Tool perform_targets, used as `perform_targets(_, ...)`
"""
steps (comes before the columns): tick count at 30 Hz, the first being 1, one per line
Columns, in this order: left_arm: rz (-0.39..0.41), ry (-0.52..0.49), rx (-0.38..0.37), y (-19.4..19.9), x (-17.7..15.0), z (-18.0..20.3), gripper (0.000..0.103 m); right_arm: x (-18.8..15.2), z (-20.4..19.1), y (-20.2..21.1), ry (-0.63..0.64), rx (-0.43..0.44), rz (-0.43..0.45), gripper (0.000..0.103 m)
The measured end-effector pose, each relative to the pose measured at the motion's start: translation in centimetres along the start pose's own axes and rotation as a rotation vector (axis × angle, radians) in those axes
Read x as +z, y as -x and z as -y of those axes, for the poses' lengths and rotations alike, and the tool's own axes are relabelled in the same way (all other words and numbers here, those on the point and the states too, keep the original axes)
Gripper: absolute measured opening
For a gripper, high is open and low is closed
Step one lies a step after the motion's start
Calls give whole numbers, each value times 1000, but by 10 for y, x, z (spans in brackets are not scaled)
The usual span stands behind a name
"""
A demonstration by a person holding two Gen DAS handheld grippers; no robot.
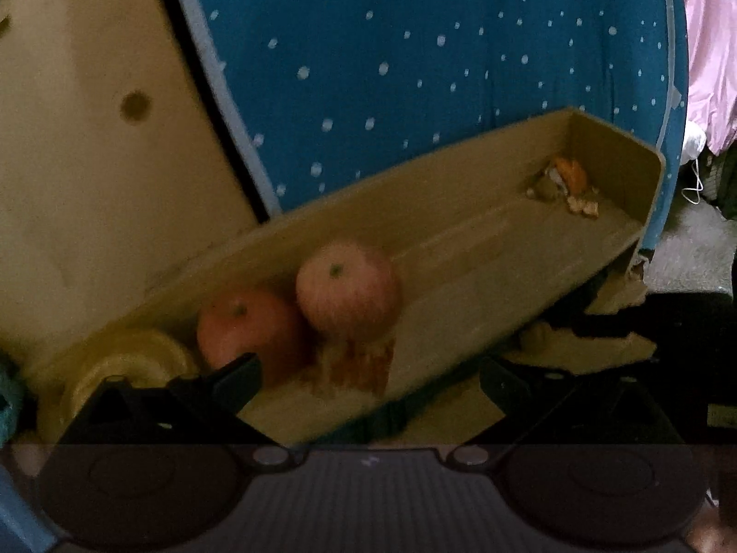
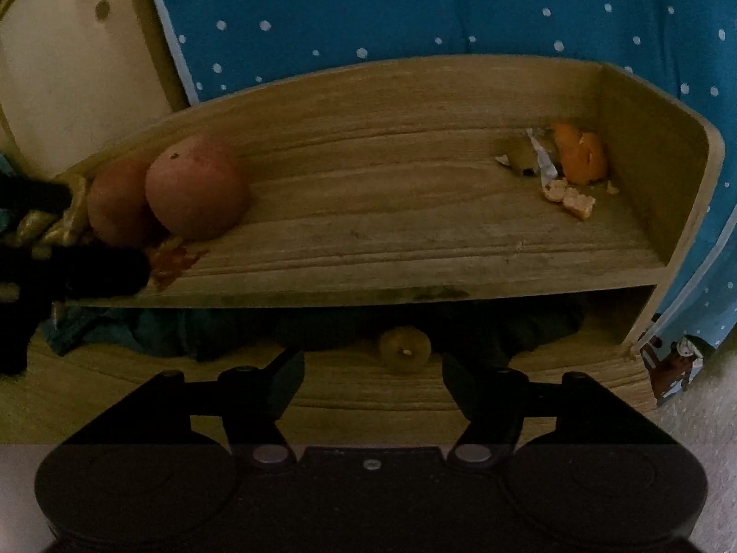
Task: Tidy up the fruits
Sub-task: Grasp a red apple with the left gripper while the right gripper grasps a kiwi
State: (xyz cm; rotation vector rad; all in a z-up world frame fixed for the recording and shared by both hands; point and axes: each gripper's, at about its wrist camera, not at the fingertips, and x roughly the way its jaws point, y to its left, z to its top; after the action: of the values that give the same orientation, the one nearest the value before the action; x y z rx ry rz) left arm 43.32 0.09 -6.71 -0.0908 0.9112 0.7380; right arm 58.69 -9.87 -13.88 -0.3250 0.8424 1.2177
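Note:
Two reddish apples sit side by side at the left end of a wooden shelf [image 2: 414, 212]: the nearer apple [image 2: 195, 184] [image 1: 348, 290] and a second apple [image 2: 115, 205] [image 1: 244, 327] behind it. My left gripper [image 1: 368, 387] is open at the shelf's front edge, its left finger [image 2: 106, 272] just in front of the second apple. My right gripper [image 2: 373, 382] is open, low before the shelf, holding nothing. A small yellowish fruit [image 2: 405, 343] lies under the shelf, straight ahead of it. Orange peel and scraps [image 2: 578, 159] [image 1: 571, 175] lie in the shelf's right corner.
A reddish smear [image 2: 172, 258] marks the board below the apples. A round yellow object [image 1: 124, 359] sits at the shelf's left end. Blue dotted fabric [image 2: 414, 9] hangs behind, a cream panel [image 1: 92, 138] stands at left, and dark cloth [image 2: 161, 332] fills the space under the shelf.

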Motion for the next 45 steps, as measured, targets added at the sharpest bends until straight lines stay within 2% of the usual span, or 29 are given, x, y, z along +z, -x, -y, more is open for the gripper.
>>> perform_targets(6,18,-46,2,-19,17,0,102,2,5,-11,-27,-9,-12,64)
perform_targets(13,7,-59,-9,-35,23,2,94,5,7,-20,-34,-11,-31,58)
perform_targets(20,0,-80,-2,-44,28,-1,92,7,5,-27,-44,-13,-37,58)
perform_targets(25,-24,-139,18,-54,33,4,88,8,5,-29,-51,-14,-38,58)
perform_targets(31,-23,-169,5,-55,35,2,87,9,5,-31,-66,-12,-35,58)
perform_targets(35,-25,-178,0,-59,37,1,87,11,5,-34,-75,1,-37,50)
perform_targets(45,-77,-201,-56,-72,36,-6,86,10,5,-37,-69,9,-27,50)
